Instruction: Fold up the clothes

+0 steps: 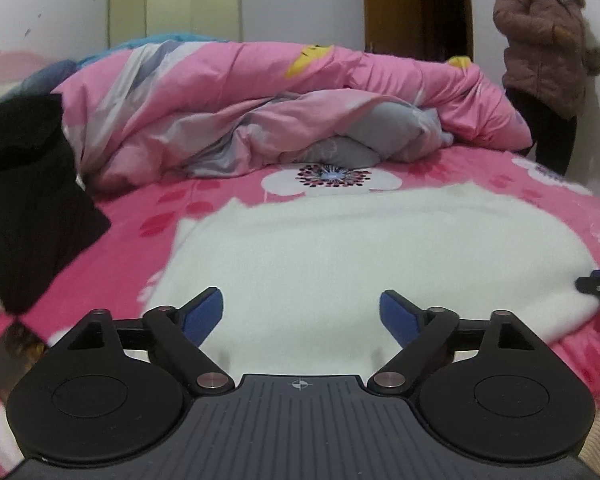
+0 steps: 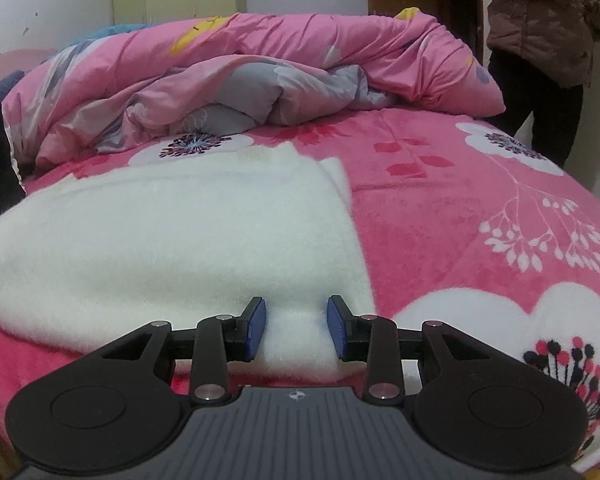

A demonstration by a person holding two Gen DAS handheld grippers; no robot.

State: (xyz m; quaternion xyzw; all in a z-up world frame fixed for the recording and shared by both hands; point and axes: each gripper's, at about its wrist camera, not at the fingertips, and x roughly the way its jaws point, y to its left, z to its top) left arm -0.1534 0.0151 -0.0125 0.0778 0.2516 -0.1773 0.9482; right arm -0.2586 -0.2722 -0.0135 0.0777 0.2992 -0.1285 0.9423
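A white fluffy garment (image 1: pixel 372 248) (image 2: pixel 172 232) lies spread flat on the pink flowered bed cover (image 2: pixel 440 232). My left gripper (image 1: pixel 301 312) hovers over the garment's near edge, jaws wide open, with only the flat cloth below them. My right gripper (image 2: pixel 297 330) is at the garment's near right corner. Its blue pads (image 2: pixel 256 328) press on a raised, puckered ridge of white cloth between them. A tip of the right gripper (image 1: pixel 598 286) shows at the right edge of the left wrist view.
A crumpled pink and grey quilt (image 1: pixel 280 108) (image 2: pixel 240 80) is heaped across the back of the bed. Dark clothing (image 1: pixel 28 200) lies at the left. A person in a brown padded coat (image 1: pixel 544 48) (image 2: pixel 540 20) stands at the bed's far right by a wooden door (image 1: pixel 416 4).
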